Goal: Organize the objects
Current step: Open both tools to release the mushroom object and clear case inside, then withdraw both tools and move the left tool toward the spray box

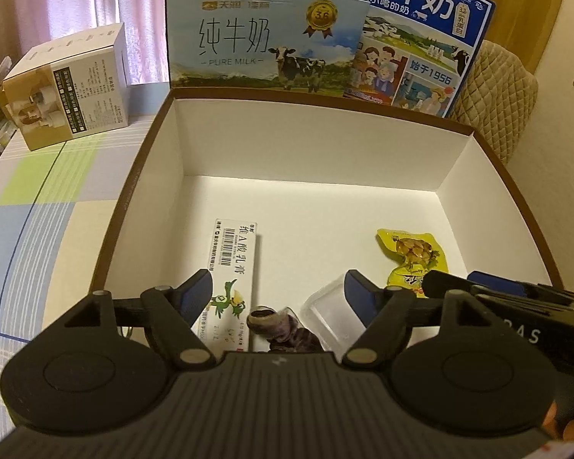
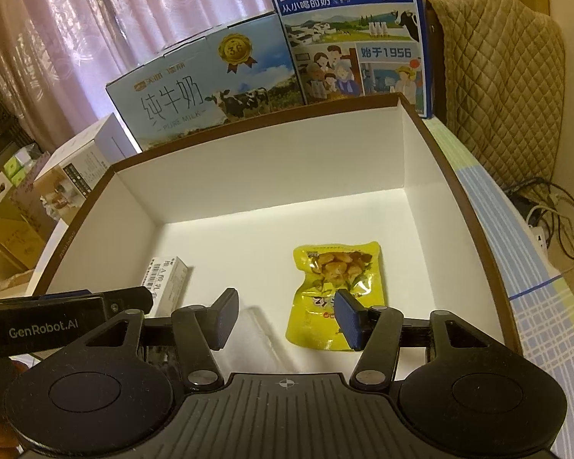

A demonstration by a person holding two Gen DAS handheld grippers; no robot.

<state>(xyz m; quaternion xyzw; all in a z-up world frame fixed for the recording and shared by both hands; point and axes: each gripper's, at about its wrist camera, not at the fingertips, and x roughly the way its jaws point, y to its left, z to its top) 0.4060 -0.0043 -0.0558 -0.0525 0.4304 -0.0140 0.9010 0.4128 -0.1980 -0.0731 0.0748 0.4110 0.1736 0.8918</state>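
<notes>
The fingers of the left gripper (image 1: 279, 294) and the right gripper (image 2: 285, 317) were both wide open and held nothing over the big box (image 1: 145, 176), so the next grab, maybe the yellow snack bag (image 2: 336, 290), should be slow and straight down.

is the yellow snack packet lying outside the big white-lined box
No, the yellow snack packet lies flat on the white floor inside the big box, to the right of the long medicine carton.
</notes>
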